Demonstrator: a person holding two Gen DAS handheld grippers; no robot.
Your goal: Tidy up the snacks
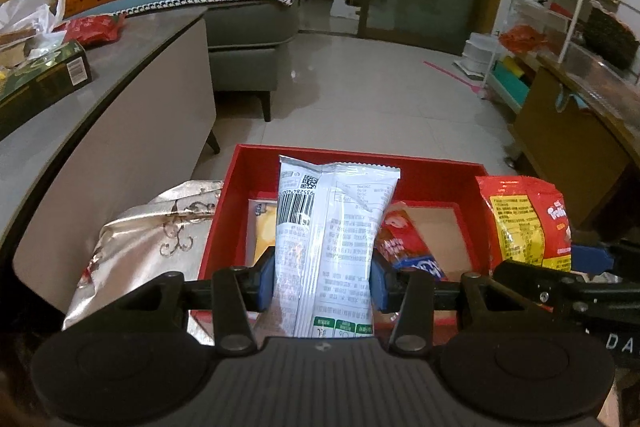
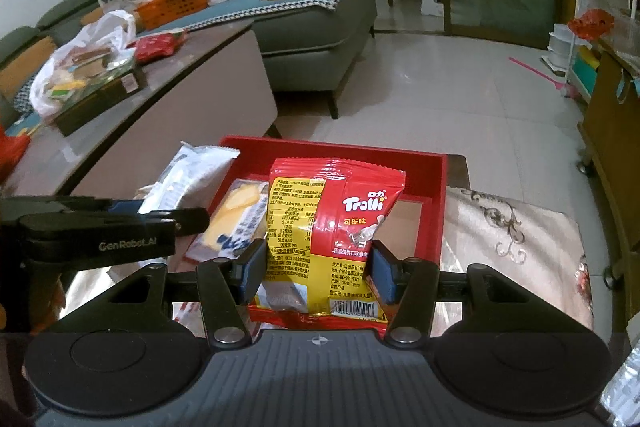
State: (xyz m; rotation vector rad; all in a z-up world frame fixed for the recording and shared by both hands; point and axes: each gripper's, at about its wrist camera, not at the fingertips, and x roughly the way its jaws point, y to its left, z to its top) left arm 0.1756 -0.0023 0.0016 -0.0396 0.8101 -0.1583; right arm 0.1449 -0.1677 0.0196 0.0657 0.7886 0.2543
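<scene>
My left gripper (image 1: 322, 277) is shut on a white snack packet (image 1: 332, 227) that stands upright over the near side of a red box (image 1: 360, 157). My right gripper (image 2: 318, 271) is shut on a red and yellow Trolli bag (image 2: 336, 219), also held above the red box (image 2: 400, 155). In the box lie a yellow snack pack (image 2: 236, 215) and a red and blue packet (image 1: 408, 243). The Trolli bag (image 1: 524, 219) shows at the right of the left wrist view, and the white packet (image 2: 184, 175) at the left of the right wrist view.
The box sits on a silvery patterned cloth (image 2: 508, 227). To the left runs a grey table (image 1: 120, 67) with a dark carton (image 1: 44, 79), plastic bags and a red packet (image 1: 92, 29). Beyond are a sofa (image 2: 320, 27), tiled floor and a shelf rack (image 1: 560, 7).
</scene>
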